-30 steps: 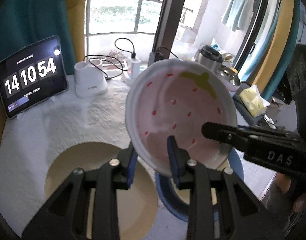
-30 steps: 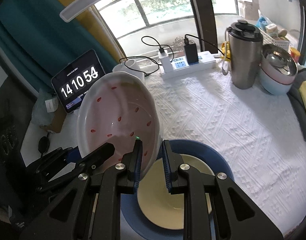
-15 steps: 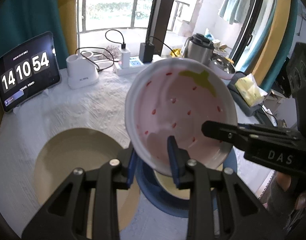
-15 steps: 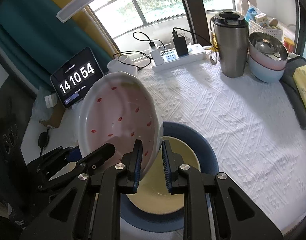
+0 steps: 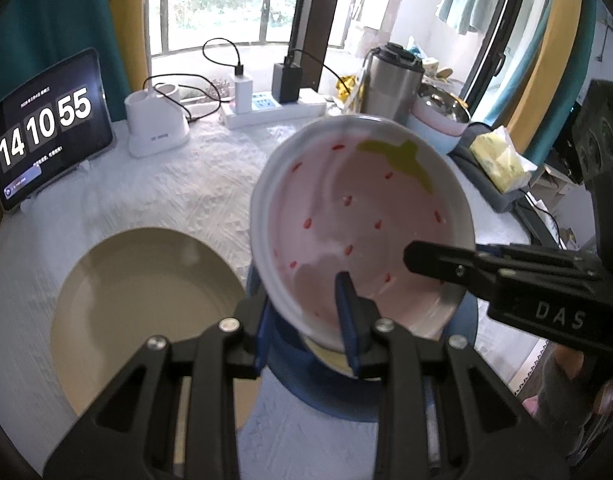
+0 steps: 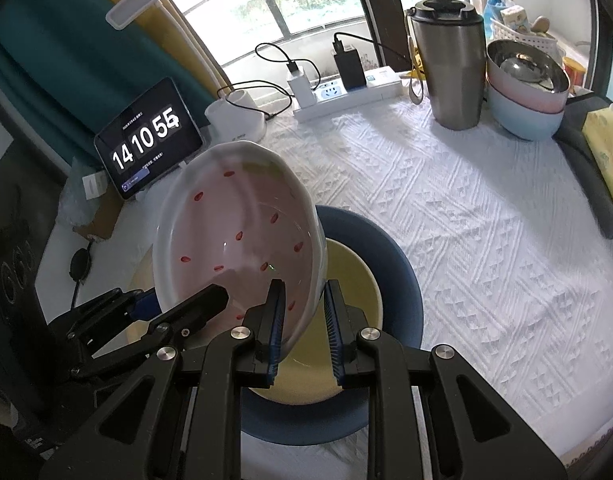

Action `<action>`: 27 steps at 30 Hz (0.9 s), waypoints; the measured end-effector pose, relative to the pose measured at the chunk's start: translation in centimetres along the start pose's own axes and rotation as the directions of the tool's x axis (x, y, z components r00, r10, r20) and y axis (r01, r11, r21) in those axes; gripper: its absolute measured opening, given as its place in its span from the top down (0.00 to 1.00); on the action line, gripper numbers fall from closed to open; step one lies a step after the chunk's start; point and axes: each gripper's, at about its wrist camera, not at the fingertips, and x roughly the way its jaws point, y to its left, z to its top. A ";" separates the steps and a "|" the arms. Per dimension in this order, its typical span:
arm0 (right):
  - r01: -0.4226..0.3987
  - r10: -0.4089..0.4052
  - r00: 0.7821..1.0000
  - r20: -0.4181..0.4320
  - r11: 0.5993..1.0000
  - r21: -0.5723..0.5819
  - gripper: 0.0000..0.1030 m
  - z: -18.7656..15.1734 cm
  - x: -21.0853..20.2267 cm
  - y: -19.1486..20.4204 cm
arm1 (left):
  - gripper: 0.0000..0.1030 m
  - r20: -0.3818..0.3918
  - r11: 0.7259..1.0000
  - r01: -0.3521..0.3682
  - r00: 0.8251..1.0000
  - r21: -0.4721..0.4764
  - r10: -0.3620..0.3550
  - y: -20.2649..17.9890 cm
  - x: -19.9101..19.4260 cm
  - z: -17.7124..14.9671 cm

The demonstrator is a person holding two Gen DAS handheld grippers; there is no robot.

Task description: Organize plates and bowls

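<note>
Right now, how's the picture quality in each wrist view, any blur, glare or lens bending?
Left wrist view: tan plate and tablecloth edges smear with motion blur, window blown out white, strawberry plate fairly sharp. Right wrist view: crisper overall, small glint on the strawberry plate, window frames bowed by the fisheye, corners dark.
</note>
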 end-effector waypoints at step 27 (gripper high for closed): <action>0.069 -0.071 0.996 -0.061 0.997 -0.031 0.79 -0.9 1.3 -1.2 | 0.71 -0.032 0.999 -0.021 0.999 0.048 0.023 -0.9 1.4 -1.2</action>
